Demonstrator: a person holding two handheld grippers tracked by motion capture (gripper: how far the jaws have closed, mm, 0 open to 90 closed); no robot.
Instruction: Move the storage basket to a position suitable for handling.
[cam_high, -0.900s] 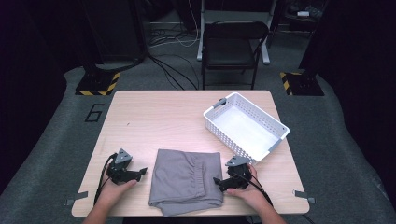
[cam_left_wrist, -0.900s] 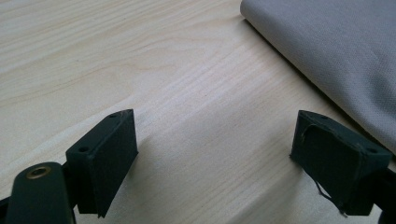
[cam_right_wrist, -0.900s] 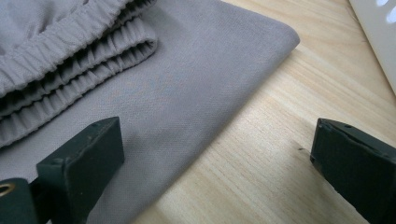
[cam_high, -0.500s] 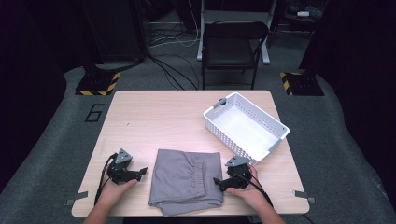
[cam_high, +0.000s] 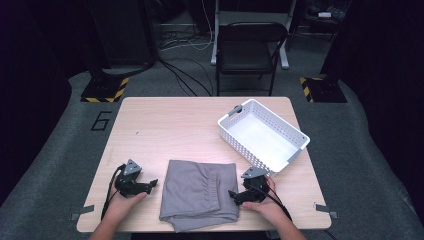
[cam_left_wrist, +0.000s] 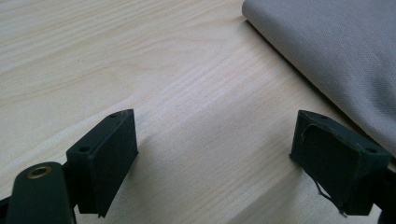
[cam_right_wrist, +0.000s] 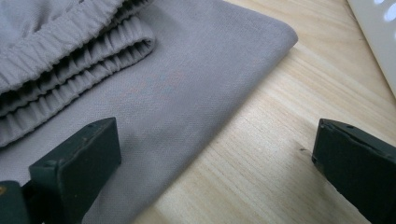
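Near the front edge of the table (cam_high: 165, 120), grey folded shorts (cam_high: 201, 194), lying flat between the two grippers. Left gripper (cam_high: 151, 184) parked just off the cloth's left edge, jaws spread wide over bare wood, nothing between them, the fabric edge just beside the right-hand jaw in the left gripper view (cam_left_wrist: 212, 154). Right gripper (cam_high: 233, 194) at the cloth's right edge, likewise spread and holding nothing; in the right gripper view (cam_right_wrist: 215, 168) one jaw over the grey fabric (cam_right_wrist: 187, 88), the other over wood, the hem running between them. Elastic waistband (cam_right_wrist: 70, 51) bunched in folds further in. Compared with a moment back: barely a flicker, right gripper nudged a touch along the edge, left one unmoved, cloth exactly as it lay. Looks like a pause before a pinch on both sides, probably for a fold or a lift toward the white basket (cam_high: 298, 136), standing empty, well apart to the right. No grip yet, so the real work not begun.
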